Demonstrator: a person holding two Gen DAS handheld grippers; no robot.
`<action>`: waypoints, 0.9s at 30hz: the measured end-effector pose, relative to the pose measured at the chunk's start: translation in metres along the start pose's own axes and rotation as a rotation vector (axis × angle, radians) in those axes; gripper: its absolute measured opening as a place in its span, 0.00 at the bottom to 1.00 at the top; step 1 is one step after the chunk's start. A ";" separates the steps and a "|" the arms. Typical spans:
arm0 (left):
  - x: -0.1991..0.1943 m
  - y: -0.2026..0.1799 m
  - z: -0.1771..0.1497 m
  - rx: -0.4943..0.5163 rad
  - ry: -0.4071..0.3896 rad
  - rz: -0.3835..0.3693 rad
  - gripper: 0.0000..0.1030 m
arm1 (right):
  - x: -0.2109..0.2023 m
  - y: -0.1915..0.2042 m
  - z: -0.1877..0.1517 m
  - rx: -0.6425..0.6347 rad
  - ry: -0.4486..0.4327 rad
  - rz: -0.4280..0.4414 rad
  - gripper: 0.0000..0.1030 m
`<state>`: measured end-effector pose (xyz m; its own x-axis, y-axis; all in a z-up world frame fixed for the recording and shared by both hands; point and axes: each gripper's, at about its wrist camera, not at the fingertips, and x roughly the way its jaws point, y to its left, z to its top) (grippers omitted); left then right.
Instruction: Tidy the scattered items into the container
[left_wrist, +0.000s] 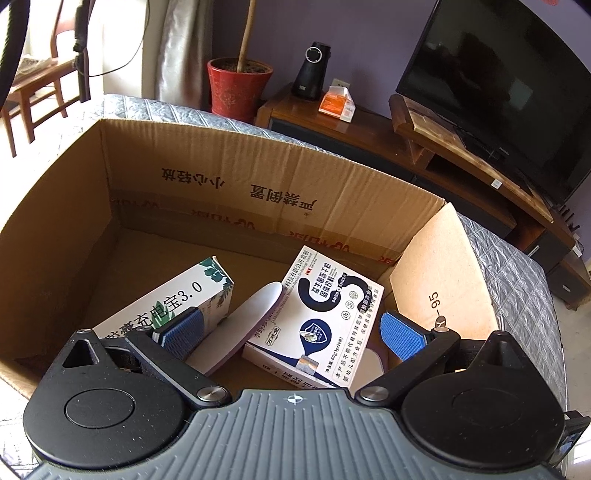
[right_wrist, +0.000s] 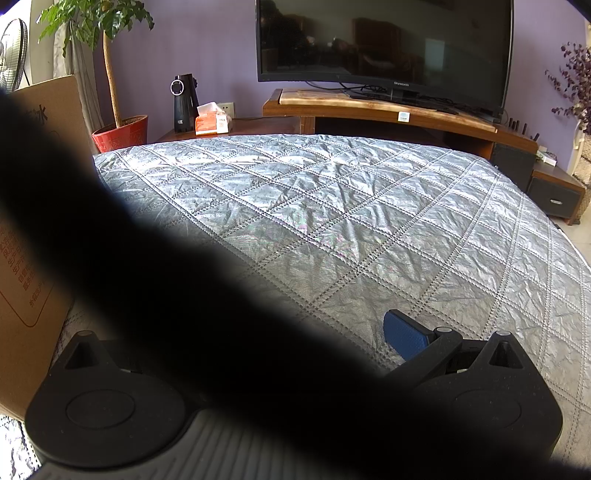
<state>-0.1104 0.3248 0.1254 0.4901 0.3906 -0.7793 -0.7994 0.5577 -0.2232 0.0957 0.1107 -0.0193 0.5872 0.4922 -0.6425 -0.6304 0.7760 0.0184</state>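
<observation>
left tongs (left_wrist: 291, 328) hang wide open, empty, over the carton (left_wrist: 258, 173); right tongs' (right_wrist: 404, 338) state cannot be told, a dark blur hides them.

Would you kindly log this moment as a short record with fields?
container: open cardboard box on the quilted cover
in box: green-leaf carton, blue-white carton, pale flat item between them
left gripper: open, empty, above box
right gripper: largely hidden by a dark blur; state unclear
cover seen from right wrist: no loose items visible
</observation>
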 end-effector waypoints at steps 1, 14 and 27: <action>0.000 0.000 0.000 0.001 -0.002 0.005 1.00 | 0.001 -0.001 0.000 0.000 0.000 0.000 1.00; 0.000 -0.010 -0.004 0.063 -0.001 -0.002 1.00 | -0.042 -0.011 0.033 0.138 -0.093 0.005 0.84; -0.001 -0.025 -0.015 0.126 -0.006 -0.012 1.00 | -0.123 0.028 0.055 0.147 -0.328 0.162 0.99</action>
<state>-0.0961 0.3003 0.1227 0.5013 0.3875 -0.7736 -0.7438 0.6499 -0.1565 0.0338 0.0937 0.1028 0.6324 0.6944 -0.3434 -0.6628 0.7145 0.2242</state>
